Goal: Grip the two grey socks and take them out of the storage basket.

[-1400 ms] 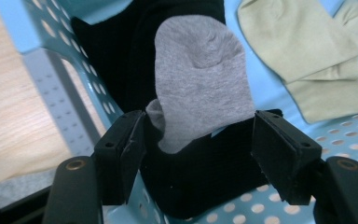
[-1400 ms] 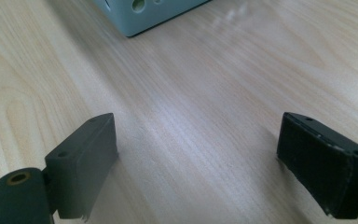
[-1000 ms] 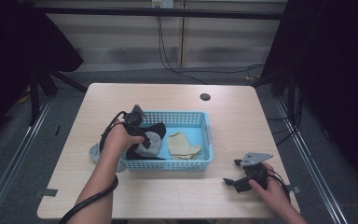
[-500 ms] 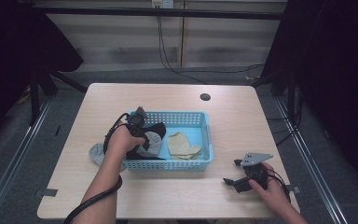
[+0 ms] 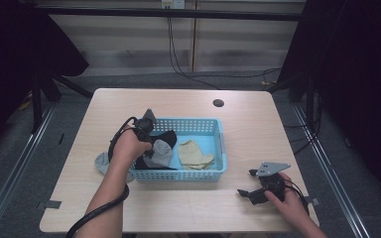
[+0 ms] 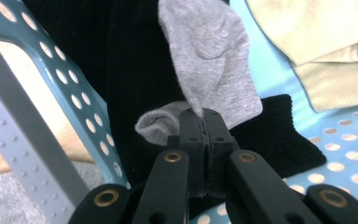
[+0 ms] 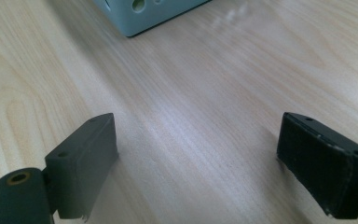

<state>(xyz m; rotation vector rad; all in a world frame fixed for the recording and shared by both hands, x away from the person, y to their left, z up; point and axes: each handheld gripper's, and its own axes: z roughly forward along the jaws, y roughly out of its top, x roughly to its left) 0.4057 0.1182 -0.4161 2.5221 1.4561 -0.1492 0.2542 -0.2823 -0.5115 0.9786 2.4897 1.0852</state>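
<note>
Grey sock [image 6: 209, 70] lies on black socks [image 6: 135, 70] at the left end of the basket [image 5: 221, 141] — left tongs [image 6: 204, 122] have just closed, pinching its edge to lift it; right tongs [image 7: 196, 163] rest wide on the bench [image 5: 188, 208].

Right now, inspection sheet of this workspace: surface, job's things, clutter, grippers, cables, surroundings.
Surface: wooden table, dark round hole near far edge.
Job's things: blue basket holds grey sock, black sock, beige socks; another grey sock outside, left of it.
Clutter: nothing seen.
Grippers: left gripper just closed, pinching the grey sock; right gripper open on the table.
Cables: left gripper's cable trails along the forearm.
Surroundings: floor cables, dark stands.
</note>
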